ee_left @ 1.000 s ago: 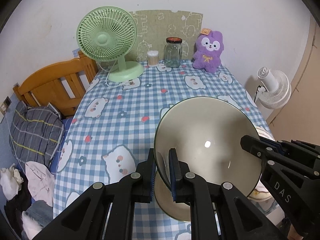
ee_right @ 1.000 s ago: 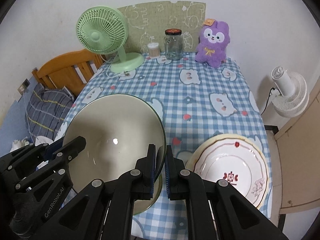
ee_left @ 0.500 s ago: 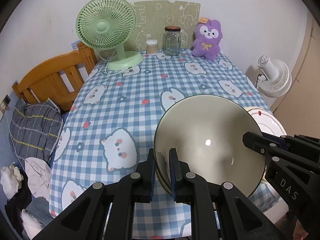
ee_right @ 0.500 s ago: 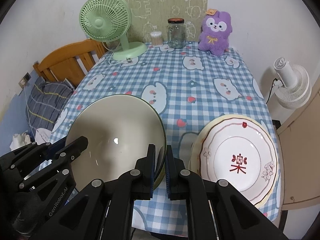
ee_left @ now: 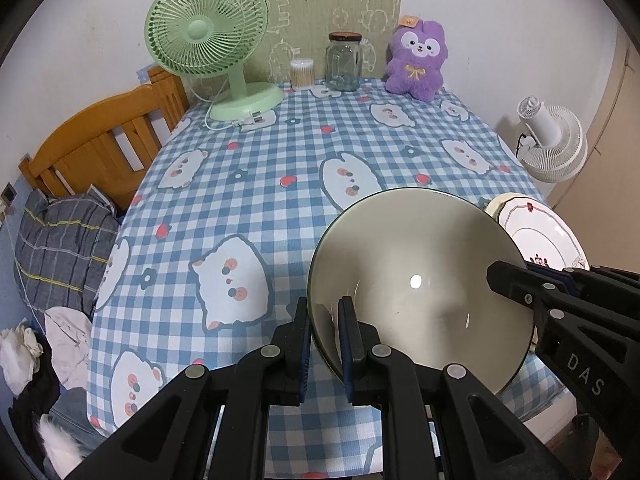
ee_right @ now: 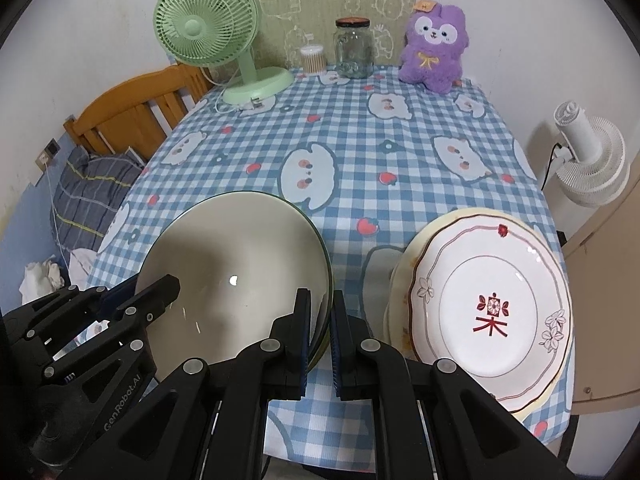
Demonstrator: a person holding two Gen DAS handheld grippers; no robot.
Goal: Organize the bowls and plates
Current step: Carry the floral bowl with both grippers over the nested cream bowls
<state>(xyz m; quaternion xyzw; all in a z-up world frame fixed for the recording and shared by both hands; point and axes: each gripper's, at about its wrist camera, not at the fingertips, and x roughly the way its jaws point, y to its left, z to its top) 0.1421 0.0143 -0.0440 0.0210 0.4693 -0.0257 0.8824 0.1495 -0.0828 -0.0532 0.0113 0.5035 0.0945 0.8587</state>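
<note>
A large cream bowl with a dark green rim hangs tilted over the near edge of the table, held from both sides. My left gripper is shut on its left rim, one finger inside and one outside. My right gripper is shut on the opposite rim of the bowl. Each gripper shows in the other's view: the right gripper and the left gripper. A pale second rim peeks out just under the bowl beside my right fingers. A stack of patterned plates lies on the table's near right corner, also the plates.
The blue checked tablecloth covers the table. Along the far edge stand a green desk fan, a cotton-swab tub, a glass jar and a purple plush. A wooden bed frame is left, a white floor fan right.
Both grippers have come down together with the bowl between them, toward the near part of the table. Their grip on the rim is unchanged.
</note>
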